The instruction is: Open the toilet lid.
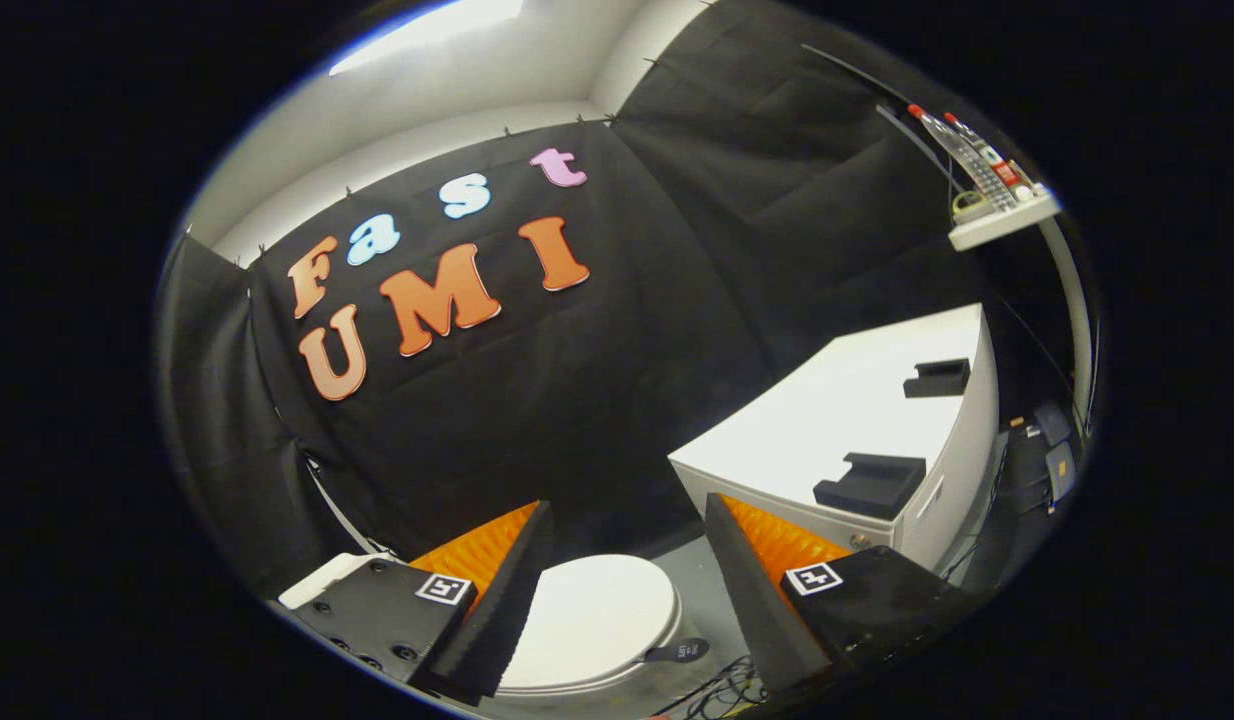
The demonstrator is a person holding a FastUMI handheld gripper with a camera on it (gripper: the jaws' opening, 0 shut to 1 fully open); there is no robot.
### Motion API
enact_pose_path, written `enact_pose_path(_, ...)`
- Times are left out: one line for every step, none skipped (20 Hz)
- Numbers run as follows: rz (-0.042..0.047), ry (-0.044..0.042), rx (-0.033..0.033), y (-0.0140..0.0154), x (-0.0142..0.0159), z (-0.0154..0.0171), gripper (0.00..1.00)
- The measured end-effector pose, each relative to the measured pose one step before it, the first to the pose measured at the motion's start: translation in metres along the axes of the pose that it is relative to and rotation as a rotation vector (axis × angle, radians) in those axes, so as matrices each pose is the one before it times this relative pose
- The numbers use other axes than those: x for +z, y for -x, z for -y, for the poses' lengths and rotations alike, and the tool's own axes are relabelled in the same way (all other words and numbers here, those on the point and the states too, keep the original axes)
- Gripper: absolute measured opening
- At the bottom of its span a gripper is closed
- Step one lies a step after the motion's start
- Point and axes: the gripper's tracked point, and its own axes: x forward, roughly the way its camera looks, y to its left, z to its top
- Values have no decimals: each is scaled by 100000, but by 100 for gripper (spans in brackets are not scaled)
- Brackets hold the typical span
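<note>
1. Gripper view: the gripper [627, 560] is hanging above the toilet, its fingers [497, 600] standing wide apart and holding nothing.
2. The lid [597, 615] is lying flat and closed on the bowl, showing between the fingers and below them. The fingers are not touching it.
3. Judging from this, the step in hand is the approach: the gripper is still well clear of the lid, and nothing of the opening is done yet.
4. To do it well, I would be bringing the fingers down toward the lid's front rim, the edge farthest from the booth wall behind the toilet. The hinge should be lying at the wall side, though it is hidden here.
5. One finger going under the rim and one over it is likely the surest hold. The gap under the rim is too small to tell from here, so a slow, low entry is advisable.
6. A small dark tag-like piece [675, 651] is lying beside the lid, on its cabinet side; what it is I cannot tell.
7. Cables [722, 690] are trailing on the floor near the lid, on that same side, and are worth avoiding.
8. The white surface [827, 420] is standing to the side of the lid and is carrying two dark blocks [872, 483].
</note>
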Motion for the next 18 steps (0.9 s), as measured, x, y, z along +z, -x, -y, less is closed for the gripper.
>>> enact_pose_path(-2037,-2883,-305,-284,-1267,426,98)
enact_pose_path(-797,-708,-450,-346,-1045,403,98)
enact_pose_path(264,1002,-488,-352,-1063,400,98)
enact_pose_path(377,2176,-25,-499,-1039,132,98)
enact_pose_path(-1236,1711,449,-350,-1254,-182,98)
enact_pose_path(-2295,311,-100,-573,-1375,75,98)
enact_pose_path(-3544,-1501,376,-658,-1459,-58,98)
enact_pose_path(-3299,-1973,-384,-752,-1380,192,98)
enact_pose_path(-4959,-1672,-822,-639,-1586,326,98)
enact_pose_path(-4827,-237,-622,-434,-1600,316,98)
enact_pose_path(-2568,49,-1008,-770,-1059,363,99)
enact_pose_path(-1130,601,-972,-501,-338,404,99)
enact_pose_path(-1133,274,-1229,-440,-146,350,99)
enact_pose_path(-1683,-226,-1341,-401,-331,441,99)
enact_pose_path(-1484,-1267,-1058,-318,-471,479,99)
enact_pose_path(-1769,-1929,-749,-274,-749,541,99)
enact_pose_path(-1421,-2480,-1148,-325,-507,586,99)
enact_pose_path(-1691,-2396,-2634,-347,-766,882,99)
